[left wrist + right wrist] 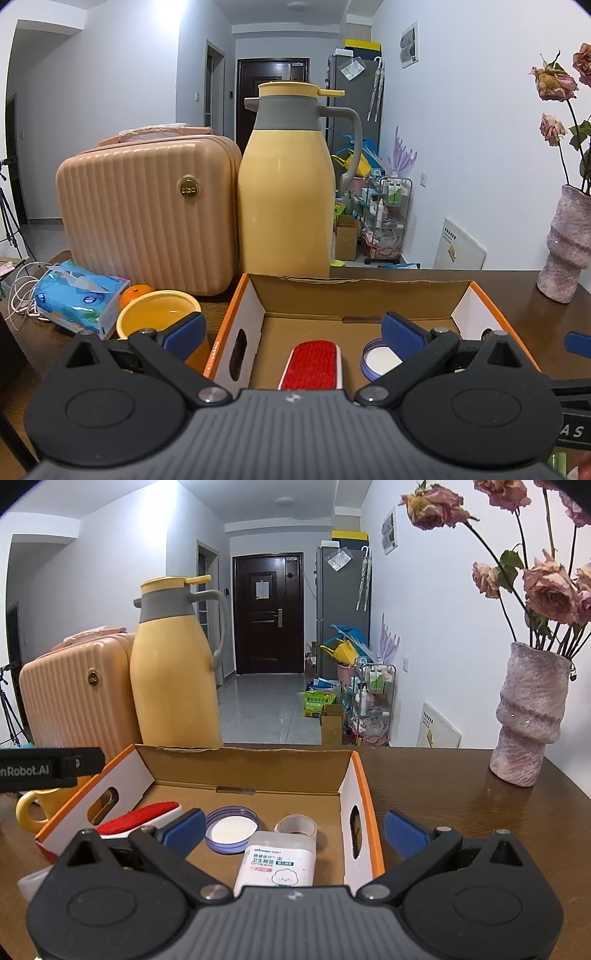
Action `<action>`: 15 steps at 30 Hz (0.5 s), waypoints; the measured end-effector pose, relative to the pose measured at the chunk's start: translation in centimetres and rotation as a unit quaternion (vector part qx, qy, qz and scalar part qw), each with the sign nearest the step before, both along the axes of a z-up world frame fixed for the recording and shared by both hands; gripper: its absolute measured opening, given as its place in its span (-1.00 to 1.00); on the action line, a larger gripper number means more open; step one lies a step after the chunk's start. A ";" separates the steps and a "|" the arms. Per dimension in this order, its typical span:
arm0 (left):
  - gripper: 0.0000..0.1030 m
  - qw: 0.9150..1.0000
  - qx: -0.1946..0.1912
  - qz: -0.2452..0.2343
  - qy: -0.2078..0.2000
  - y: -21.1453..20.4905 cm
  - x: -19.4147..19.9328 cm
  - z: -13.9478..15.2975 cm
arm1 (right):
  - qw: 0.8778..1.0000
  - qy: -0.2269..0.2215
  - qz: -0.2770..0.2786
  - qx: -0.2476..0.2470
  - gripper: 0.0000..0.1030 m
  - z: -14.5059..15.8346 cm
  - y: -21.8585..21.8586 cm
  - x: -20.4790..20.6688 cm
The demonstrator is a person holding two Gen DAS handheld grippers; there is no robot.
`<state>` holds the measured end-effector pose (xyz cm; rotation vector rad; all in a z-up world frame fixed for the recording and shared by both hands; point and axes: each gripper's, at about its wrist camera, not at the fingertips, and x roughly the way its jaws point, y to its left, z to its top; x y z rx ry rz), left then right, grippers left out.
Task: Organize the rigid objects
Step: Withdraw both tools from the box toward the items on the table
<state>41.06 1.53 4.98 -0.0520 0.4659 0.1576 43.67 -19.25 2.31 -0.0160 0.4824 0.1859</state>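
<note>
An open cardboard box [354, 295] with orange edges [236, 771] sits on the dark wooden table. Inside lie a red lint brush [312, 363] [138, 818], a purple-rimmed lid [376, 360] [231, 829], a clear tape roll [295, 825] and a white cotton-bud box [279, 862]. My left gripper [293, 334] is open and empty, hovering above the box's near left part. My right gripper [295, 830] is open and empty above the box's near right part, straddling its right wall. A yellow mug [159, 317] [37, 808] stands left of the box.
A yellow thermos jug [286, 195] [175, 672] and a pink ribbed case [147, 214] [77, 694] stand behind the box. A blue tissue pack [79, 295], an orange [135, 293] and white cables lie at left. A vase [530, 720] [570, 243] of dried roses stands at right.
</note>
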 end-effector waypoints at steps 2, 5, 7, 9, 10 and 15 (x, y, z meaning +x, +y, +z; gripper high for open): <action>1.00 1.000 0.003 -0.001 -0.001 0.1 -0.4 0.0 | 1.000 -0.003 0.001 0.000 1.00 0.2 -0.2 -0.6; 1.00 1.000 0.007 0.000 -0.001 0.2 -1.1 0.0 | 1.000 -0.006 0.004 -0.004 1.00 0.3 -0.4 -1.5; 1.00 1.000 0.010 0.000 0.000 0.2 -1.6 -0.1 | 1.000 -0.008 0.005 -0.006 1.00 0.5 -0.6 -2.2; 1.00 1.000 0.012 0.000 -0.001 0.2 -2.1 0.0 | 1.000 -0.009 0.006 -0.007 1.00 0.5 -0.8 -2.8; 1.00 1.000 0.013 0.000 -0.001 0.3 -2.4 0.0 | 1.000 -0.010 0.007 -0.008 1.00 0.6 -0.9 -3.1; 1.00 1.000 0.016 -0.005 -0.002 0.2 -4.1 -0.1 | 1.000 -0.013 0.010 -0.011 1.00 0.7 -1.1 -4.6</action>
